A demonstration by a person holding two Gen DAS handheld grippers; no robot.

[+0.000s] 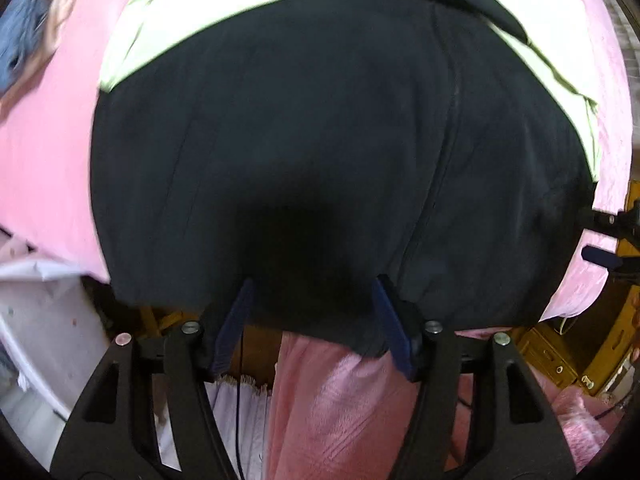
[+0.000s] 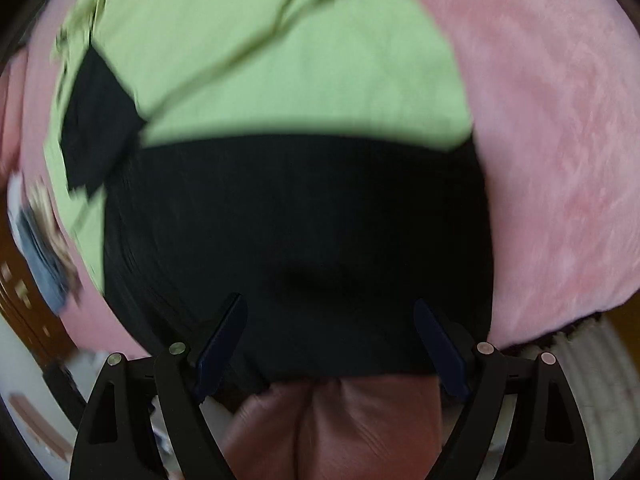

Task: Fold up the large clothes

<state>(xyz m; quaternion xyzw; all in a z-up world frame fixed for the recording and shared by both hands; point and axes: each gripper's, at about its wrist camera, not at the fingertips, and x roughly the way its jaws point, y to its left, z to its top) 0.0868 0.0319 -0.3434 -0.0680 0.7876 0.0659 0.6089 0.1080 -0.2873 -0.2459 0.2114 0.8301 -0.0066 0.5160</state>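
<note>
Item: large garment, black (image 1: 300,140) with light green panels (image 1: 168,12), laid on a pink plush blanket (image 1: 44,168) over a bed.

Position: the black part lies flat and broad, its near hem (image 1: 320,328) reaching the bed's near edge, where the blanket hangs down. In the right wrist view the green section (image 2: 280,52) stretches away beyond the black one (image 2: 296,220), with a small black flap (image 2: 100,128) lying over the green at the left. Blur hides finer seams; whether that flap is a sleeve or a collar cannot be told.

Left gripper (image 1: 312,316): jaws parted, blue pads (image 1: 236,320) standing apart over the near hem, nothing pinched between them. Released.

Right gripper (image 2: 332,340): jaws spread wide above the black hem (image 2: 340,368), no cloth caught. Released. Its tips also show at the right rim of the left wrist view.

Condition of task: judged from the lie of the cloth, one fold seems laid, the black layer resting smooth over the green with straight edges. The garment still covers much of the bed, so further folds appear to be outstanding: likely bringing the far green portion in and halving the bundle.

Other: a blue-grey cloth (image 2: 40,256) at the bed's left side, apart from the garment.
</note>
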